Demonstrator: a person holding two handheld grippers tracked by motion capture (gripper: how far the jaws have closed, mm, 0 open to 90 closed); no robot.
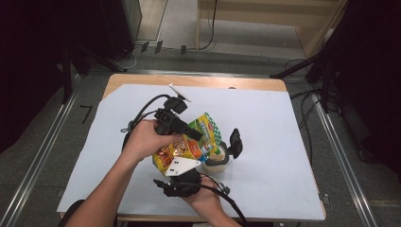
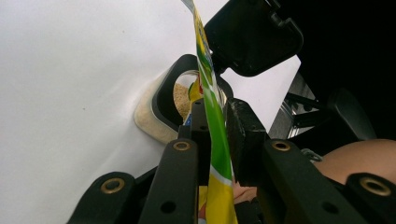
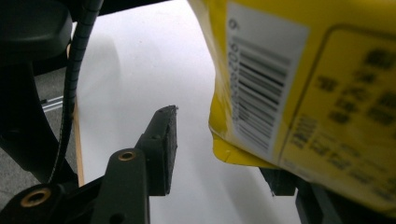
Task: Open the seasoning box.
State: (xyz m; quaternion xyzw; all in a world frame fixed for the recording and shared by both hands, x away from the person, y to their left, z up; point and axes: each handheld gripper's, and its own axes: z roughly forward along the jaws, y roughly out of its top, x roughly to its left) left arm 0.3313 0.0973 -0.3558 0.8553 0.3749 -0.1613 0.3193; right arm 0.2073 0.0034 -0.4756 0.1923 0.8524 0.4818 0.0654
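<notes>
We are seeing a yellow and green snack bag (image 1: 189, 142) being tilted above a small clear jar (image 1: 216, 161), which is standing upright on the white surface (image 1: 265, 123), its black lid (image 1: 235, 142) hinged open.

You are working in what looks like a lab or recording studio rather than a home. The wooden table (image 1: 265, 84) is covered with a plain white sheet (image 1: 265, 142) and stands on a grey floor (image 1: 42, 142) between metal rails (image 1: 338, 151). Black stands (image 1: 326, 75) and dark drapes flank it on both sides, and loose cables (image 1: 302, 118) run across the floor behind you.
</notes>
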